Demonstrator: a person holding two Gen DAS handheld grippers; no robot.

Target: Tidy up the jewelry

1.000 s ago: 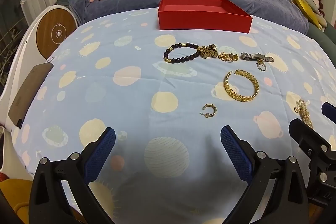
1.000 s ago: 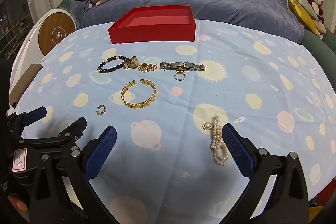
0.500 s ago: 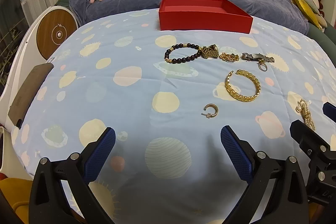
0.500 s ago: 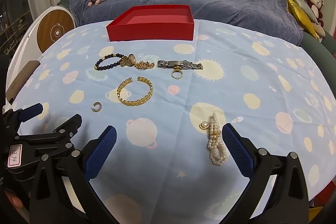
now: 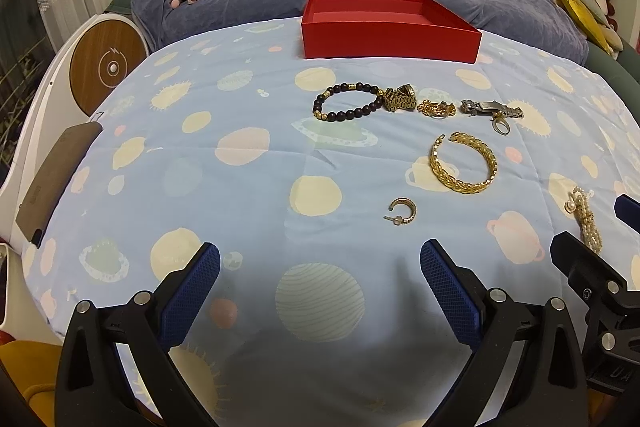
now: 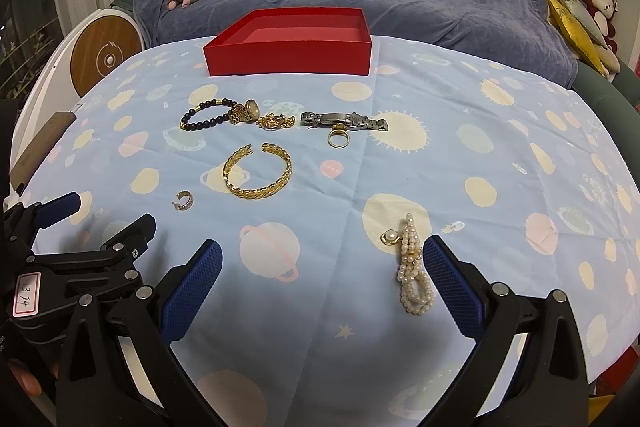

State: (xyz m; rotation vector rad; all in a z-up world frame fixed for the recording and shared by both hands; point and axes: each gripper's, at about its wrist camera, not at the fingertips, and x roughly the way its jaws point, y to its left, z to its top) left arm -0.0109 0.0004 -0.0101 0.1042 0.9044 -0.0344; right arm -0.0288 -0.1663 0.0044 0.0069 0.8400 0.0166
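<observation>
- The left tongs and the right tongs both stand wide apart, holding nothing, low over the near edge of the table.
- A pearl bracelet lies just beside the right tongs' right finger.
- A small hoop earring lies ahead of the left tongs.
- Farther, a gold cuff; beyond it a row: beaded bracelet, gold watch, silver watch, ring.
- Farthest, the open red box sits empty.
</observation>
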